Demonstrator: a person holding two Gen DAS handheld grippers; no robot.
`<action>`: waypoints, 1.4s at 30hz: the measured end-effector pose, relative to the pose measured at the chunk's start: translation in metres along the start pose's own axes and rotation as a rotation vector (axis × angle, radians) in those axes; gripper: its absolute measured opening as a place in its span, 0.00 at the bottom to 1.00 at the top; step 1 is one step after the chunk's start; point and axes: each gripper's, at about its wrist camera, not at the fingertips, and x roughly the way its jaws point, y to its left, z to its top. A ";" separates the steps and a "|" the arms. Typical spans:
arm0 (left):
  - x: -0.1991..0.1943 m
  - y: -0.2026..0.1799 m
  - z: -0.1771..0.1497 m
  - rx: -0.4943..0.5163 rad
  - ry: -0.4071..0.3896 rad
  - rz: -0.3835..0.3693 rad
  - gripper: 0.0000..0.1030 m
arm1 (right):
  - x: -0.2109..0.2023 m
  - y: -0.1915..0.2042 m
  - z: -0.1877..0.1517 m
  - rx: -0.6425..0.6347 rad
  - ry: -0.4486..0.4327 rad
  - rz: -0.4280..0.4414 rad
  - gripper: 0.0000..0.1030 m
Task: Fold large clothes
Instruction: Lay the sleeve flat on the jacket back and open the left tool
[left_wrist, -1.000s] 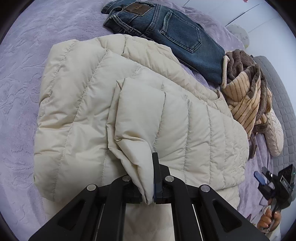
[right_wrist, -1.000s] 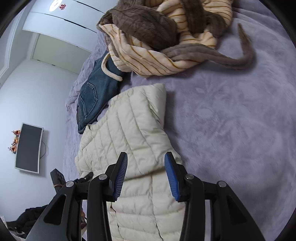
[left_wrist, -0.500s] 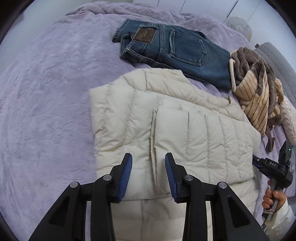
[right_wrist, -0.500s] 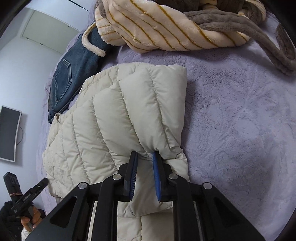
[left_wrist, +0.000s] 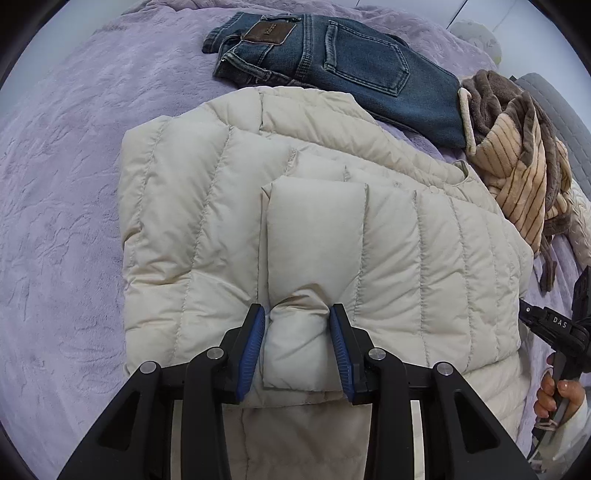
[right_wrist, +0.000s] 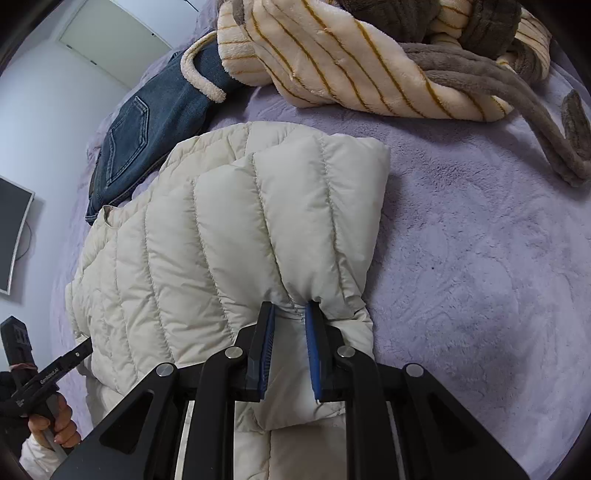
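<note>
A cream quilted puffer jacket (left_wrist: 207, 206) lies on the purple bedspread (left_wrist: 55, 221), its sleeves folded over the body. My left gripper (left_wrist: 297, 314) is open, its blue pads pushed down on either side of a folded sleeve panel (left_wrist: 314, 236). In the right wrist view my right gripper (right_wrist: 291, 308) is shut on a pinch of the jacket's (right_wrist: 221, 236) right edge, the fabric bunched between the pads.
Folded blue jeans (left_wrist: 343, 62) lie beyond the jacket. A striped cream and brown fleece heap (right_wrist: 369, 48) with a long brown belt (right_wrist: 517, 96) lies to the right. A grey headboard edge (left_wrist: 554, 99) and a wall monitor (right_wrist: 11, 236) show at the sides.
My left gripper let go of the sleeve fold, opened and now presses over the sleeve panel. My right gripper closed on the jacket's right edge and still holds it.
</note>
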 end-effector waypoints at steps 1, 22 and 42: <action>0.000 -0.001 -0.001 0.010 0.000 0.006 0.36 | 0.001 -0.001 0.000 0.004 0.001 0.003 0.17; -0.023 -0.026 0.003 -0.007 -0.005 0.144 0.37 | -0.049 0.007 -0.012 -0.023 0.018 -0.150 0.20; -0.095 -0.060 -0.053 -0.006 0.024 0.193 0.69 | -0.106 0.020 -0.070 0.006 0.115 -0.032 0.57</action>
